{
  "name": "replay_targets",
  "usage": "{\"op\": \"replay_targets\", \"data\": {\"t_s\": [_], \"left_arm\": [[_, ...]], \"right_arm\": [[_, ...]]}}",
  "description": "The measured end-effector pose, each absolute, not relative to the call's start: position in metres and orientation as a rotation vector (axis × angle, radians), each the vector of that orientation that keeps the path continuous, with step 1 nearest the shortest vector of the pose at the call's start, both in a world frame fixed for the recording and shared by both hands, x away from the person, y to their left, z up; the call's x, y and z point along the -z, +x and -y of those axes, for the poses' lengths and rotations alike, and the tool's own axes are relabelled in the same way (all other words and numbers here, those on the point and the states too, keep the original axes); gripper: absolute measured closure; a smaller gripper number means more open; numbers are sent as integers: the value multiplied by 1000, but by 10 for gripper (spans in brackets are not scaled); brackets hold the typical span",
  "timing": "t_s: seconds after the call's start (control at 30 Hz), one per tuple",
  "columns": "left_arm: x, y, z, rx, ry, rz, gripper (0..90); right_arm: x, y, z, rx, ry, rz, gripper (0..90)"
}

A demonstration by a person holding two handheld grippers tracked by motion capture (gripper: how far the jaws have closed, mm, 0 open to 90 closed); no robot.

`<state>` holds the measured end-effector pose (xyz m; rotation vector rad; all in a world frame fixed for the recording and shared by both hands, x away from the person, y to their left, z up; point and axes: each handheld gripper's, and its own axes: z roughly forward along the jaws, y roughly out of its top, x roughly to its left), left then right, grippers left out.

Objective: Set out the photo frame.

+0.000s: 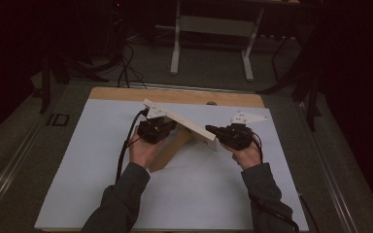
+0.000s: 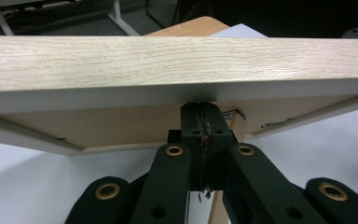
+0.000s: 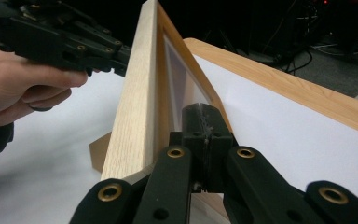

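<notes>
Since the wooden frame (image 1: 187,127) stands tilted on the white bench (image 1: 77,174) w/ its stand underneath, left hand-held gripper (image 1: 167,127) & right hand-held gripper (image 1: 212,130), jaws pressed together, steady it at opposite ends.

From above I see a wooden frame (image 1: 187,127) standing tilted on the table (image 1: 102,170), its long pale edge running from upper left down to the right, with a wooden prop (image 1: 167,155) slanting from under it to the white tabletop. My left gripper (image 1: 167,127) sits against the frame near its middle on the near side, the hand (image 1: 143,150) below it. My right gripper (image 1: 211,130) meets the frame's lower right end, its jaws pointing left. Both sleeves come in from the bottom edge. Beyond the table's far wooden edge, a white stand (image 1: 211,46) and cables (image 1: 126,63) sit on the dark floor.
</notes>
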<state>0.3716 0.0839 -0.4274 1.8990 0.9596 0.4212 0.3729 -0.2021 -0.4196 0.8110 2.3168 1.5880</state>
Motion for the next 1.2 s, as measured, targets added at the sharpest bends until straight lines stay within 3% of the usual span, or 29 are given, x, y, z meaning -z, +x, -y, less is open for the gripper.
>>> {"op": "replay_targets", "data": {"t_s": [1.2], "left_arm": [[424, 367, -76, -421, 1930, -887, 900]], "right_arm": [[416, 360, 188, -1580, 673, -2398, 899]]}}
